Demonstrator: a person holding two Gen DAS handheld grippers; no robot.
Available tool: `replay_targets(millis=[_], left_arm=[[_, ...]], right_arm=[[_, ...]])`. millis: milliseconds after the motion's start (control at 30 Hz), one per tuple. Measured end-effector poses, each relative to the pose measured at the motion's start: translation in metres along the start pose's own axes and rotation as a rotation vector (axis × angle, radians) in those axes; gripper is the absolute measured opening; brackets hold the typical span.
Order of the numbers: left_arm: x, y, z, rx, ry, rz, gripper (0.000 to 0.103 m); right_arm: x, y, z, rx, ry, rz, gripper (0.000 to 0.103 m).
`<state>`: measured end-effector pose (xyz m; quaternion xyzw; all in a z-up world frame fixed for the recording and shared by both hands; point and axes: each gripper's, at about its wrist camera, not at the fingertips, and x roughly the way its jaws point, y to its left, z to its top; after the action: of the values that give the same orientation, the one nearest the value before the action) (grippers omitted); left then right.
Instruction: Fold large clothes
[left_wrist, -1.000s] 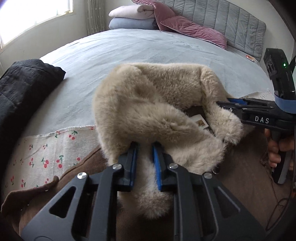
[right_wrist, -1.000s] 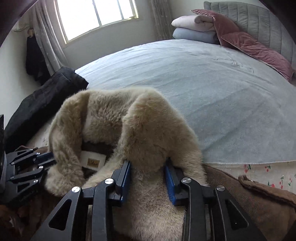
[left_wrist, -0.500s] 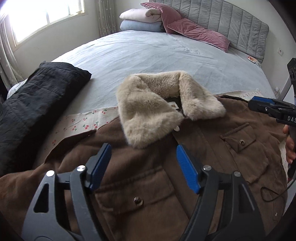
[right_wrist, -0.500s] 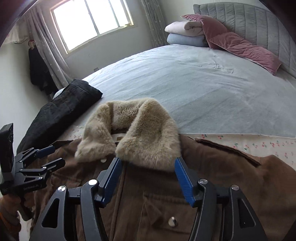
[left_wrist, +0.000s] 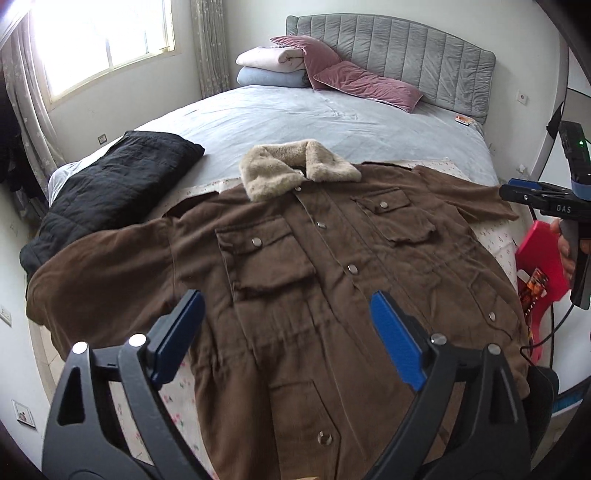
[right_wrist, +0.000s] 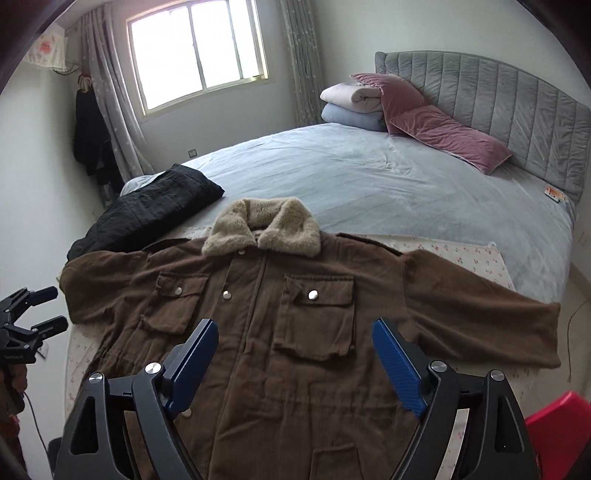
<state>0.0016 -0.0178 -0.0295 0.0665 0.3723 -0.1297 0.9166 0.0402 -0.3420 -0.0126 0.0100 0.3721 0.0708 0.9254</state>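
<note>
A large brown jacket (left_wrist: 325, 266) with a beige fur collar (left_wrist: 291, 173) lies spread flat, front up, sleeves out to both sides, at the foot of the bed. It also shows in the right wrist view (right_wrist: 295, 332) with its collar (right_wrist: 266, 229). My left gripper (left_wrist: 288, 328) is open and empty, held above the jacket's lower front; it also shows in the right wrist view (right_wrist: 33, 310). My right gripper (right_wrist: 293, 350) is open and empty above the jacket's middle; it shows from the side in the left wrist view (left_wrist: 532, 194).
A folded black quilted garment (left_wrist: 110, 192) lies left of the jacket. A floral cloth (right_wrist: 461, 254) lies under the jacket on the grey bed (left_wrist: 332, 122). Pillows and folded blankets (left_wrist: 280, 66) sit by the headboard. A red plastic thing (left_wrist: 543, 258) stands at the right.
Both grippers were shut on the fur collar, let go of it and pulled back and up. The collar now lies flat and the whole jacket is in view.
</note>
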Motion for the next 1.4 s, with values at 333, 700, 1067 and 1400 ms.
replay_targets(millis=[333, 700, 1067, 1400], left_arm=[[-0.036, -0.032, -0.145, 0.003, 0.07, -0.058, 0.092], [-0.049, -0.003, -0.206, -0.175, 0.068, 0.077, 0.092], [-0.016, 0.039, -0.243, -0.437, 0.229, -0.029, 0.043], [-0.058, 0.054, -0.204, -0.447, 0.118, 0.065, 0.084]], right_arm=[[-0.054, 0.07, -0.157, -0.128, 0.089, 0.165, 0.086], [-0.022, 0.152, -0.267, -0.332, 0.289, 0.271, 0.064], [-0.009, 0.159, -0.27, -0.317, 0.398, 0.243, 0.01], [-0.042, 0.144, -0.205, -0.211, 0.3, 0.333, 0.063]])
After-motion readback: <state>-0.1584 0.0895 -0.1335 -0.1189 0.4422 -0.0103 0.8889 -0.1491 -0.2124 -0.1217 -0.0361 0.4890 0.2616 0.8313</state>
